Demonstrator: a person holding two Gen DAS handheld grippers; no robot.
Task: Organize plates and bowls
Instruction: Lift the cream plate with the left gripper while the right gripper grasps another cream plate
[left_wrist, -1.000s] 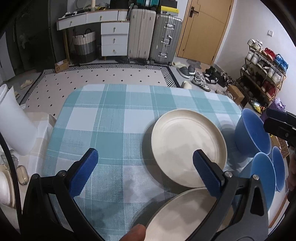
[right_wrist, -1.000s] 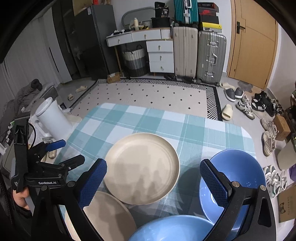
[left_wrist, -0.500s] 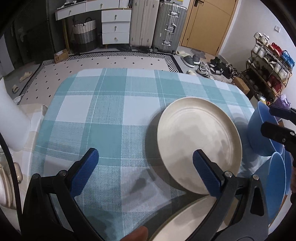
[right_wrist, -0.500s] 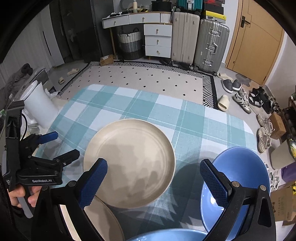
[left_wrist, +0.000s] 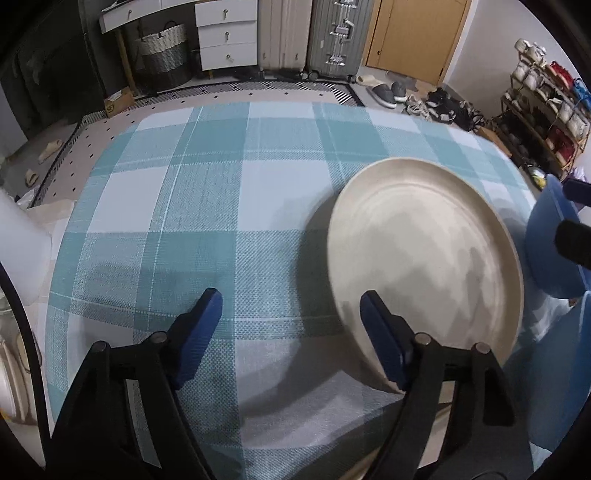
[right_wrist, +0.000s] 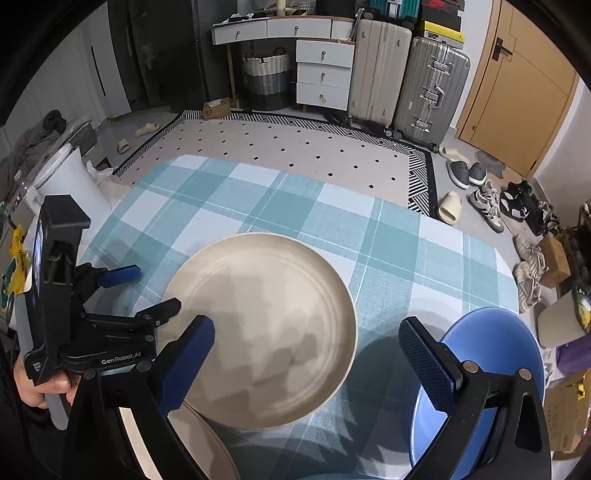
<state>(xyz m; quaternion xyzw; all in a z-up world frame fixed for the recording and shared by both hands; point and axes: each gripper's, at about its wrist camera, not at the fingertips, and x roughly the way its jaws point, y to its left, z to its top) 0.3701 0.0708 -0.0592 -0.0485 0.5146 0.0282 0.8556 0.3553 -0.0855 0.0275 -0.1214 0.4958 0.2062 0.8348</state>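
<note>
Plate (left_wrist: 424, 258) sits right of centre on the table (left_wrist: 207, 206) | left gripper (left_wrist: 290, 332) closing near its rim, nothing pinched yet | right gripper (right_wrist: 306, 354) spread, empty | step: grabbing plate | next: needs rim between pads

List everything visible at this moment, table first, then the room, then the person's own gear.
Tablecloth: one, teal and white check, covering the table.
Plates: two, cream; one whole mid-table, one partly seen at the near edge.
Bowls: blue, at least two; one right of the plate, another's rim nearer.
Suitcases: two, beige and silver, by the far wall.
Drawer unit: one, white, left of the suitcases.
Basket: one, grey and white, under the desk.
Door: one, wooden, far right.
Shoes: several, floor at right.
Left gripper: black with blue pads, jaws closing, at the plate's left rim, not gripping.
Right gripper: open, over the plate.
Hand: holding the left gripper.
</note>
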